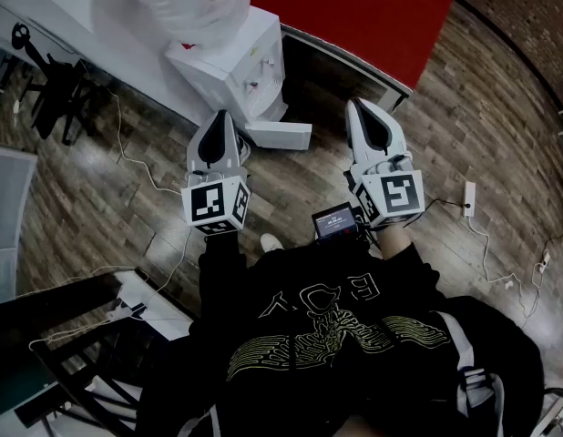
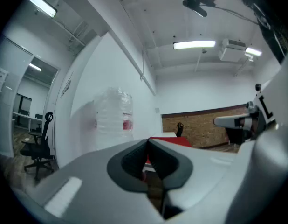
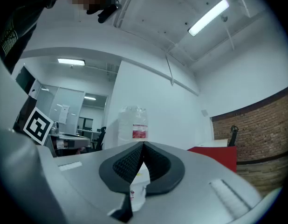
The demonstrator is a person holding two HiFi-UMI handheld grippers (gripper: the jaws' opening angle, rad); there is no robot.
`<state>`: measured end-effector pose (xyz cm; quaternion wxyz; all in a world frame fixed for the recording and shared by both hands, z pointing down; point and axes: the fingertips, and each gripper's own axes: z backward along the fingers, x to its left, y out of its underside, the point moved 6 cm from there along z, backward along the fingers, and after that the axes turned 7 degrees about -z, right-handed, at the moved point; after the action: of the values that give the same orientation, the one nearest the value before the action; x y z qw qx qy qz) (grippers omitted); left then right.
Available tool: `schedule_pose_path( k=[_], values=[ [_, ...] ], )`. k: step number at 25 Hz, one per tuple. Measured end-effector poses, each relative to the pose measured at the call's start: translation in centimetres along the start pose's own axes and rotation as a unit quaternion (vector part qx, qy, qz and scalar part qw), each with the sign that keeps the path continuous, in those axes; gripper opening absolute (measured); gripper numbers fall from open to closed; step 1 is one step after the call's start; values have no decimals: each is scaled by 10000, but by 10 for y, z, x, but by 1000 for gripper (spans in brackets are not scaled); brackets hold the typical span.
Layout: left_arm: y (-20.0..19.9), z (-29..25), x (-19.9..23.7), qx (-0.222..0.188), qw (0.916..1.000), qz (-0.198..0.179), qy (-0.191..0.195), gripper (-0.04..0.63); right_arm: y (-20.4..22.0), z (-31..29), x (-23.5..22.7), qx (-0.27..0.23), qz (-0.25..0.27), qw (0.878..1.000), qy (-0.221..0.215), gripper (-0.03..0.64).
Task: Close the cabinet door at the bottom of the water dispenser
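Head view: cabinet door (image 1: 280,136) looks light and stiff; I would push its free edge. Left gripper (image 1: 221,118) and right gripper (image 1: 358,107) are closed, empty.

Wood floor (image 1: 473,107), white walls (image 2: 95,64), red table (image 1: 373,7)

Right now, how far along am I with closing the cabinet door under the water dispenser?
Nothing looks done: the cabinet door stands swung out from the base of the water dispenser. In hand: the left gripper and right gripper, both shut and empty, point at the dispenser without touching it. Left: reach the door and push it closed.
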<state>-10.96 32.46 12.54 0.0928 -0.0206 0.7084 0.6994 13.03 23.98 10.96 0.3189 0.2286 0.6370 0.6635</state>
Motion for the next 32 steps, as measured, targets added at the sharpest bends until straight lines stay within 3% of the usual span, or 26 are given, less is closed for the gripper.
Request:
schedule_pose_path(
  k=[8, 17, 24, 32],
  values=[
    [7, -25, -21, 146, 9993, -271, -197, 6, 10, -7, -28, 74, 17, 9995, -312, -2],
    [39, -69, -6, 439, 9989, 91, -135, 6, 41, -58, -38, 285, -216, 9987, -374, -2],
    [80, -114, 25, 730, 9972, 1, 169, 6, 56, -124, -34, 333, 81, 9992, -200, -2],
    [135, -160, 42, 1086, 9933, 263, 290, 6, 91, -184, -38, 523, 158, 9983, -207, -2]
  ],
)
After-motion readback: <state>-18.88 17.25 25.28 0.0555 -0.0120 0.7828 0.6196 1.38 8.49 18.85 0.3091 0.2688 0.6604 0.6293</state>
